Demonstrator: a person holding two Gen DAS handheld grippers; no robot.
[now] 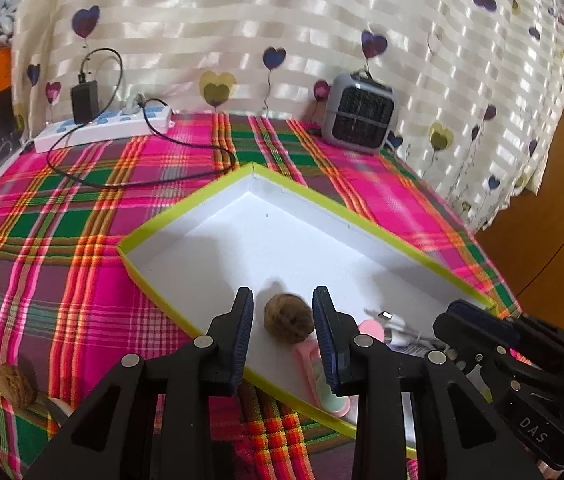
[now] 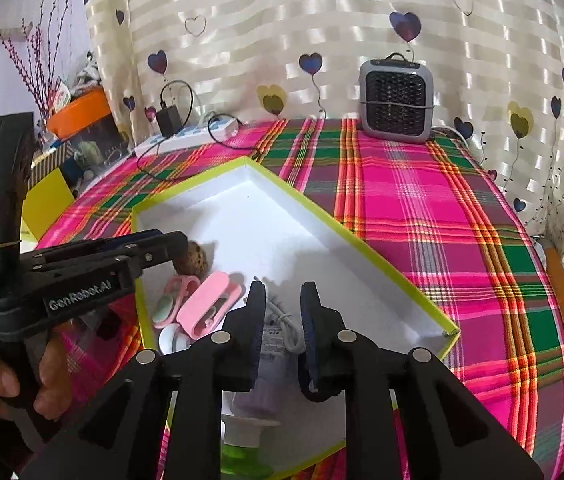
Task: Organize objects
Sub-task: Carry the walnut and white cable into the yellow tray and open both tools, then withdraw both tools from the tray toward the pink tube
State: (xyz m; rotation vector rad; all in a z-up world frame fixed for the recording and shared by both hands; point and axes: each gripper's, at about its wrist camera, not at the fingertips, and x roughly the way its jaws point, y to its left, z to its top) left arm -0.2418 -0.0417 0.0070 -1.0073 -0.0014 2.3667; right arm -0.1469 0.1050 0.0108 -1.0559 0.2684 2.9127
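Observation:
A white shallow box with a lime-green rim [image 1: 186,204] [image 2: 346,232] lies on the plaid cloth. My left gripper [image 1: 282,316] is open over its near edge, and a brown walnut [image 1: 288,317] [image 2: 192,258] lies on the box floor between its fingers, untouched. A second walnut [image 1: 15,387] lies on the cloth outside the box at the lower left. My right gripper [image 2: 282,316] is open above a white cable [image 2: 288,330] and a lilac item in the box. Pink clips [image 2: 206,304] [image 1: 322,376] lie in the box beside it.
A grey mini heater [image 1: 358,114] [image 2: 396,98] stands at the back by the curtain. A white power strip with a black adapter and cable [image 1: 102,124] [image 2: 186,132] lies at the back left. A green-and-white item [image 2: 242,448] sits at the box's near end.

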